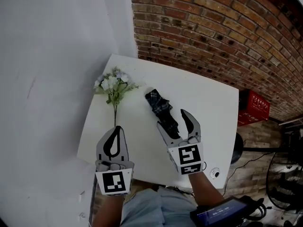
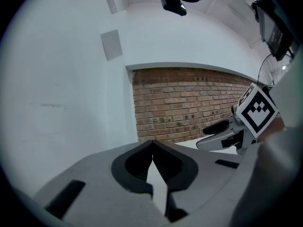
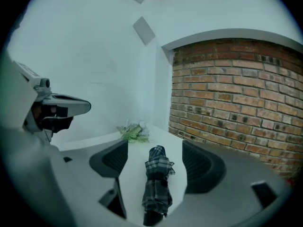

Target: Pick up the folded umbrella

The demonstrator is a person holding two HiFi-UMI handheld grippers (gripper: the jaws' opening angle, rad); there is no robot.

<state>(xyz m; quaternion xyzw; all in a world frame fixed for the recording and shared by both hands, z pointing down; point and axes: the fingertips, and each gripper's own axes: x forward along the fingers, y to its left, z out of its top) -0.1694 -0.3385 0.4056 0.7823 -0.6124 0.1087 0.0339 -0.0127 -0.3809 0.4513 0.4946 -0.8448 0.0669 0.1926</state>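
One white table (image 1: 213, 108), brick wall (image 1: 213, 27) behind, red crate (image 1: 253, 107) (?) at rt

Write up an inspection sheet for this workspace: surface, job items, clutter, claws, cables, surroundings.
Surface: white table, mostly bare.
Job's things: folded umbrella, dark plaid, lying flat with its near end between the right claw's jaws, not gripped.
Clutter: white flowers lying near the table's far left corner, apart from the umbrella; small round fitting at the near right corner.
Grippers: left claw shut and empty, over the table's near left edge; right claw open wide, its jaws on either side of the umbrella.
Cables: dark cable on the floor right of the table.
Surroundings: brick wall, white wall, red crate beside the table.
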